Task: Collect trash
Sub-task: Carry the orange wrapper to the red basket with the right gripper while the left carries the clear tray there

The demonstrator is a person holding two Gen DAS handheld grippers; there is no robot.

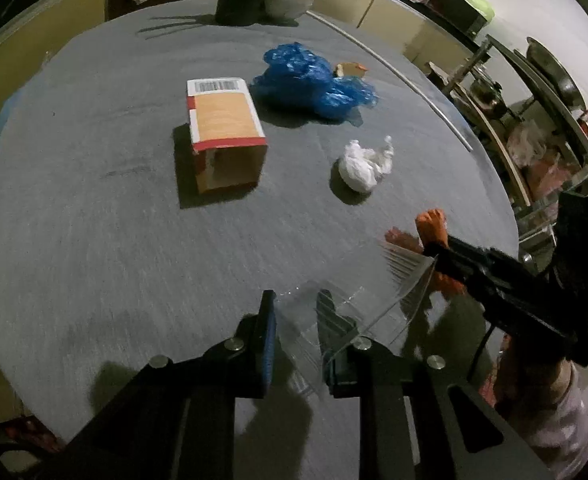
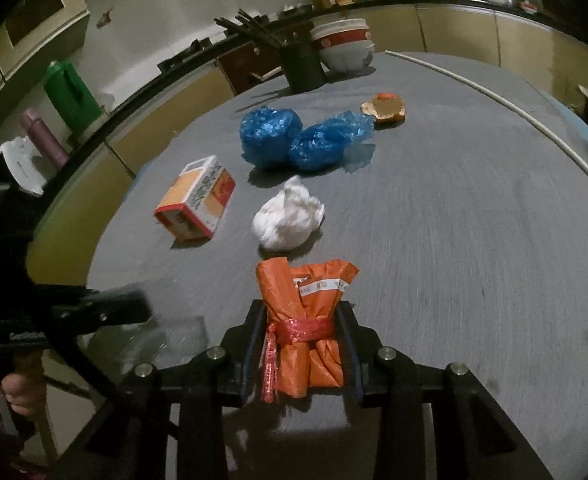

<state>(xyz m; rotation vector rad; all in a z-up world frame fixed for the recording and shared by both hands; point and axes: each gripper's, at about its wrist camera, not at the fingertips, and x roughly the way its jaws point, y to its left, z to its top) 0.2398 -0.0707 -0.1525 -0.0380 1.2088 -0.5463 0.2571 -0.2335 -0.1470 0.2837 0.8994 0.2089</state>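
Largest first: the carton point(image 1: 224, 132), blue plastic point(image 1: 309, 80) and white wad point(image 1: 363, 166) lie uncollected mid-frame. The right gripper point(image 2: 303, 320) pinches the orange wrapper point(image 2: 303, 320); the left gripper point(image 1: 294, 324) clamps a clear bag point(image 1: 373, 292) (lower centre) — mostly undone.

left gripper point(image 1: 294, 300) pitched steeply down, jaws pinched on a clear plastic bag point(image 1: 373, 292). right gripper point(image 2: 303, 312) angled down too, jaws clamped on both sides of an orange wrapper bundle point(image 2: 305, 320). right wrist view shows a hand point(image 2: 20, 392) wrapped round the left gripper's handle, low at the left edge.
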